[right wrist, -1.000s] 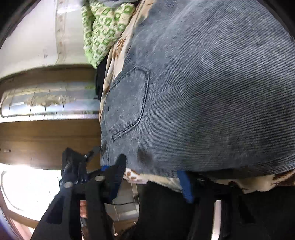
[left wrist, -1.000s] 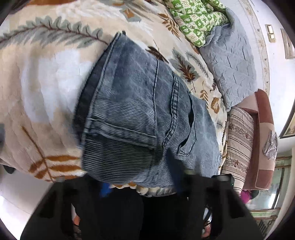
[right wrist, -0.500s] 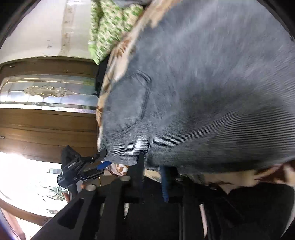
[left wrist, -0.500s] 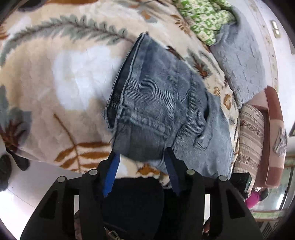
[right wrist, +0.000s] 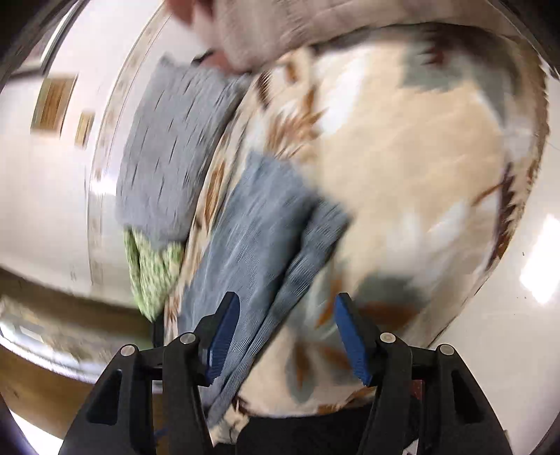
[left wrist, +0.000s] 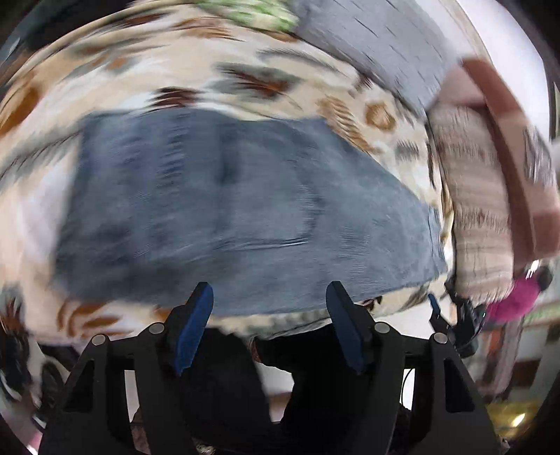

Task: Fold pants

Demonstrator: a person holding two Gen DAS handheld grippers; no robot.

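The blue-grey jeans lie folded into a flat block on the leaf-patterned blanket. Both views are blurred by motion. My left gripper is open and empty, just short of the jeans' near edge. In the right wrist view the jeans run away from me at the left. My right gripper is open and empty over their near end and the blanket. The right gripper also shows at the right in the left wrist view.
A grey quilted pillow and a green patterned cloth lie at the far end of the bed. A striped cushion and a brown armchair stand to the right. White floor lies beside the bed.
Both grippers have opened wide, let go of the jeans and pulled back. Both cameras have swung sharply, and the jeans now lie flat on the blanket.
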